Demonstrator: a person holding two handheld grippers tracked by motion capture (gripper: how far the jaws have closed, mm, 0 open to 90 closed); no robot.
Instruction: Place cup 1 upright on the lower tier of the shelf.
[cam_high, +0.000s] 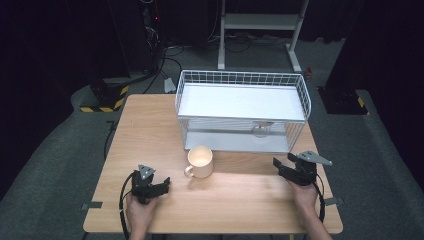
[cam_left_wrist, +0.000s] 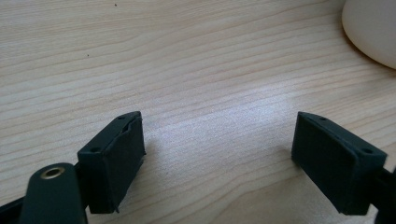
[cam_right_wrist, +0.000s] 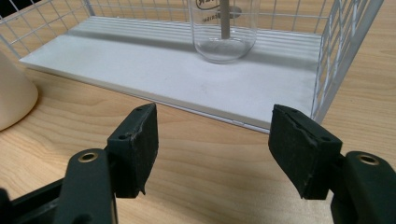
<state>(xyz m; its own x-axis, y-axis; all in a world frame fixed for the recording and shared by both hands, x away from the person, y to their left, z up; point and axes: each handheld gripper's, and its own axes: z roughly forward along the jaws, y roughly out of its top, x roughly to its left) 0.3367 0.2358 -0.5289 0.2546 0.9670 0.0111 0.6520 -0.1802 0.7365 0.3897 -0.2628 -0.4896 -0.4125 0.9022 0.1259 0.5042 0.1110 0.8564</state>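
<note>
A: Status of both units?
B: Left gripper and right gripper released, jaws apart over bare table. Cream mug stands between them.
A: Legible markings?
B: Glass beaker on rack shelf carries print, cropped, unreadable.

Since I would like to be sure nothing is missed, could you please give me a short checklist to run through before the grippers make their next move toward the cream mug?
1. Left gripper open with nothing between its jaws: ok.
2. Right gripper open with nothing between its jaws: ok.
3. Cream mug upright on the table, apart from both grippers: ok.
4. Mug handle reachable, pointing toward the person's side: ok.
5. Glass on the lower shelf of the wire rack stands upright, clear of the mug: ok.
6. Whether the mug holds any liquid: cannot tell.
</note>
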